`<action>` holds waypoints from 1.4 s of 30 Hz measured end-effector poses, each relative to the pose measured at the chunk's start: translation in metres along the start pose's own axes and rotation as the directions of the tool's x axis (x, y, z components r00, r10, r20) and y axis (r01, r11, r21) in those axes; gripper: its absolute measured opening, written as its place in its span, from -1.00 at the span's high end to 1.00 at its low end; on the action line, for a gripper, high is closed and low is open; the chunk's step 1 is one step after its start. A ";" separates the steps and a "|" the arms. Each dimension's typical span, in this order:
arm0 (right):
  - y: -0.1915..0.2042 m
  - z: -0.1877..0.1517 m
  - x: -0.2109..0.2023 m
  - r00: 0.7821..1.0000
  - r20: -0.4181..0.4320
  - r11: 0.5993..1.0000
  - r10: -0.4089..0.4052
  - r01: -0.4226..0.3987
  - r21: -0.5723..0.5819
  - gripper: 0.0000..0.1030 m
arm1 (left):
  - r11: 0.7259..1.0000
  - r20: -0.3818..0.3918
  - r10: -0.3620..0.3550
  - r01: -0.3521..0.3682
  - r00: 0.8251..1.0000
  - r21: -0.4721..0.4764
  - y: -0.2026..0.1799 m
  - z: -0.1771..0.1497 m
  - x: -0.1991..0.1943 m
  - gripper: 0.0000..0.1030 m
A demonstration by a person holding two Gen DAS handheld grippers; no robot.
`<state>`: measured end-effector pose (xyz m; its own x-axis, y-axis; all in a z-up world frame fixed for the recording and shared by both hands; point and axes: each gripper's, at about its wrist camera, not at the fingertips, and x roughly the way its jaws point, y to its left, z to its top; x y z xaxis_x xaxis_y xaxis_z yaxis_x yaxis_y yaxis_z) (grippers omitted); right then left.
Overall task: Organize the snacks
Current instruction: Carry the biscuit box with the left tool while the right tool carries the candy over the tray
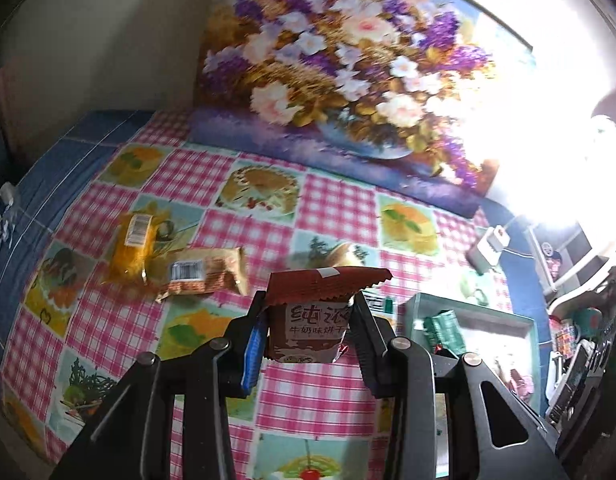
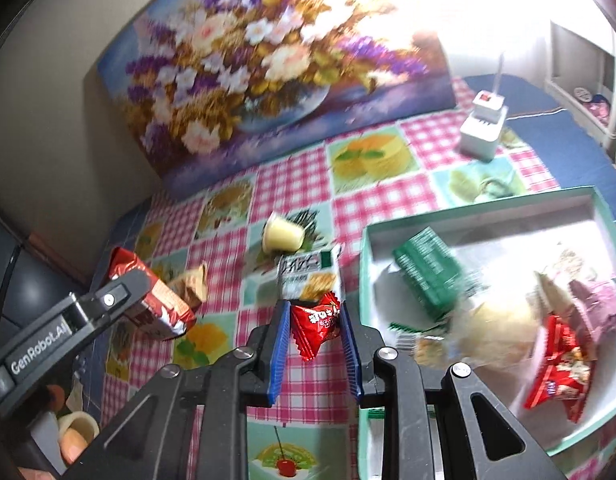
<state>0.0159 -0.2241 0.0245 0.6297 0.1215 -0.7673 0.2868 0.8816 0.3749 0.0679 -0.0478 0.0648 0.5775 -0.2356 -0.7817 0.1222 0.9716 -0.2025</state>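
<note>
Carry step, by the look of it: both hands loaded, off table.

Left gripper [image 1: 308, 320] jaws pinching brown biscuit packet [image 1: 308, 330] above checked cloth [image 1: 308, 392].

Right gripper [image 2: 314, 320] jaws pinching small red candy [image 2: 316, 326], just left of green box [image 2: 484, 205].

Box holds several snacks, contents blurred.

Yellow packet [image 1: 132, 249], tan packet [image 1: 205, 274], jelly cup [image 2: 281, 234] lie loose on cloth.

Next: swing over box rim, release inside without knocking wall.

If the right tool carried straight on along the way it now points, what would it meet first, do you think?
Probably the white-and-green snack packet lying on the checked tablecloth, just beyond the red candy gripped in the right tool. Depth is unclear, so it might reach bare cloth first.
</note>
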 end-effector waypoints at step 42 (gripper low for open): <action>-0.137 -0.014 -0.053 0.958 0.062 0.903 -0.279 0.240 0.356 0.47 | 0.913 -0.328 -0.195 0.293 0.924 0.283 -0.149 -0.080 0.031 0.20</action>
<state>-0.0666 -0.3453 0.0065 0.5681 -0.1575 -0.8078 0.6670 0.6630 0.3398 0.0029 -0.2020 0.0229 0.2448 -0.4140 -0.8767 0.5096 0.8242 -0.2469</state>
